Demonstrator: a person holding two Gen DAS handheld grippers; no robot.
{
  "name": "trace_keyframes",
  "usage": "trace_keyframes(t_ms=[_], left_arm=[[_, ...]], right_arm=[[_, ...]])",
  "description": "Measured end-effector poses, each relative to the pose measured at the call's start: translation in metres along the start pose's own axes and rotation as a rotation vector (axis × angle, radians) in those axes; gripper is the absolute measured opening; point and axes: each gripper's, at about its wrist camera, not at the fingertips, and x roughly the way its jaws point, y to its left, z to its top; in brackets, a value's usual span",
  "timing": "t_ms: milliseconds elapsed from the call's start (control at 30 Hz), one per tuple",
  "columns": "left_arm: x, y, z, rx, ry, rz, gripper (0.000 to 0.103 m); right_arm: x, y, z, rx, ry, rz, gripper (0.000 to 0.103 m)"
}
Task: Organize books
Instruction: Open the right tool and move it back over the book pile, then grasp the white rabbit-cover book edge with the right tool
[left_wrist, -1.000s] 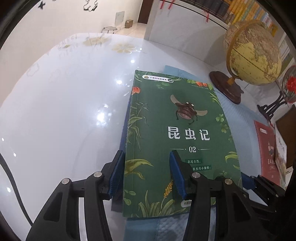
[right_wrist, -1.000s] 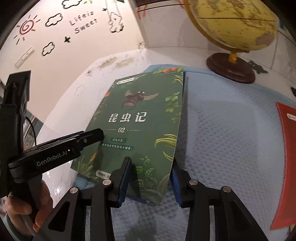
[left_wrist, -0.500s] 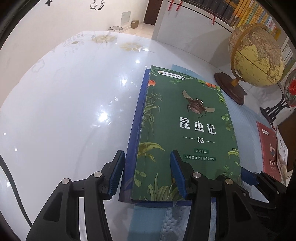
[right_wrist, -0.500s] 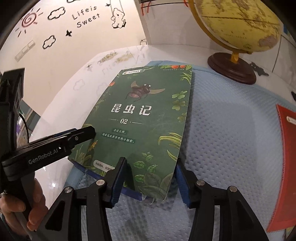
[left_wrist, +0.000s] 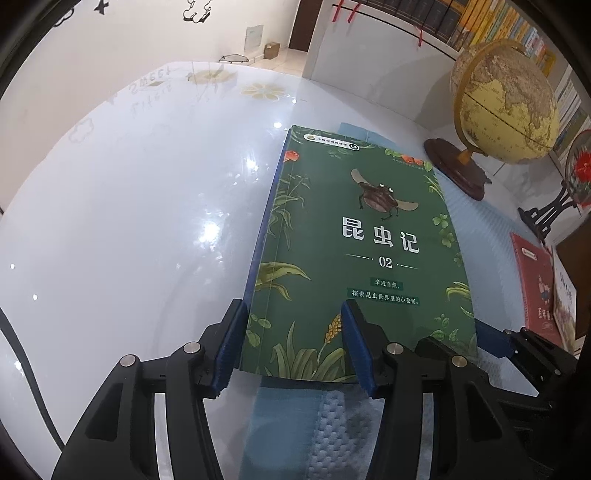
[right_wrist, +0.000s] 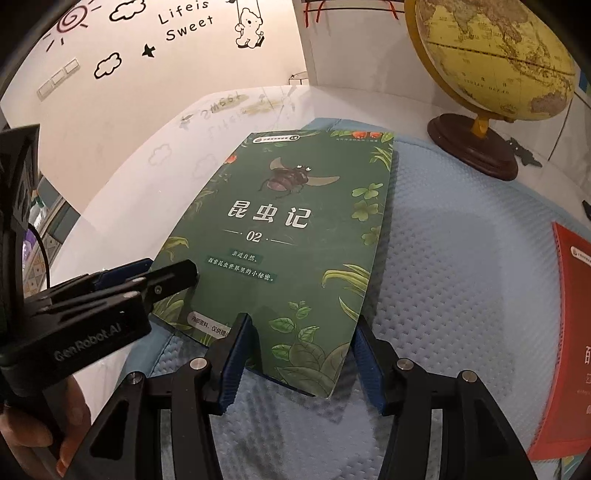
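Both grippers, left gripper (left_wrist: 291, 347) and right gripper (right_wrist: 301, 360), have fingers apart and opening, straddling the green book's (left_wrist: 354, 254) near edge unclamped; they should let go evenly so it settles square on the blue book (left_wrist: 264, 229) beneath.

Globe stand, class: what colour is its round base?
Dark reddish-brown base under the yellow globe, clearest in the right wrist view.

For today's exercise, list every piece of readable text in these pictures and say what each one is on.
"昆虫记" and "02": green book cover.
"Life is Sweet": wall decal.
"GenRobot.AI": left hand-held gripper.
Book's small print, red book, globe lettering: too small to read.
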Motion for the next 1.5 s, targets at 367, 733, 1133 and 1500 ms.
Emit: trace_keyframes(t_ms=[367, 733, 1133, 1500], left_arm=[[-0.034, 0.021, -0.033, -0.084, -0.006, 0.150, 0.060], [-0.089, -0.043, -0.081, -0.164, -0.041, 0.097, 0.060], [-0.108, -0.212, -0.078, -0.011, -0.088, -0.031, 0.060], [-0.099, -0.327, -0.095, 0.169, -0.039, -0.098, 0.060]], right_arm=[[-0.056, -0.041, -0.041, 0.005, -0.019, -0.010, 0.054], [-0.147, -0.113, -0.053, 0.022, -0.160, 0.001, 0.056], [-0.223, -0.254, -0.116, 0.153, -0.146, -0.037, 0.056], [-0.265, -0.332, -0.145, 0.294, -0.187, -0.036, 0.056]])
